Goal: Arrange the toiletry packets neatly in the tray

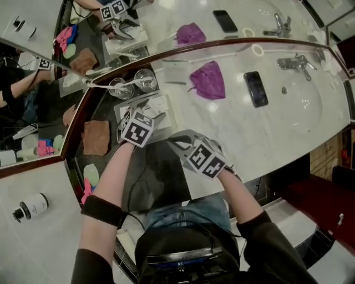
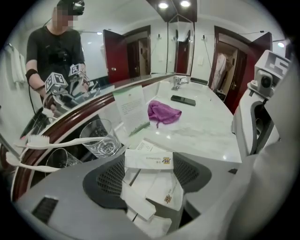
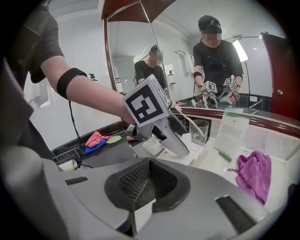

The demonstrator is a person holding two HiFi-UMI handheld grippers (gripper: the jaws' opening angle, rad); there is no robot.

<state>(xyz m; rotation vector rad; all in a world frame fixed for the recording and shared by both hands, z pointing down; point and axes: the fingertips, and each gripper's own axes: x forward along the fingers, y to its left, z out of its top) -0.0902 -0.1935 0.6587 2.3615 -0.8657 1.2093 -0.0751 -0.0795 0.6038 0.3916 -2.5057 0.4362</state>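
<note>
At frame centre, packets (image 2: 157, 190) are being straddled by the spread left gripper (image 2: 150, 173), right gripper (image 3: 147, 182) clenched; one should be pinched squarely.

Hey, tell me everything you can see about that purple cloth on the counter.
The purple cloth looks like a small piece of soft fabric, crumpled into a loose heap of folds, with a thin tail sticking out at one edge. It lies on the white marble counter, between the dark phone and the standing printed card, apart from both. Only the counter touches it. Its reflection shows in the mirror behind.
</note>
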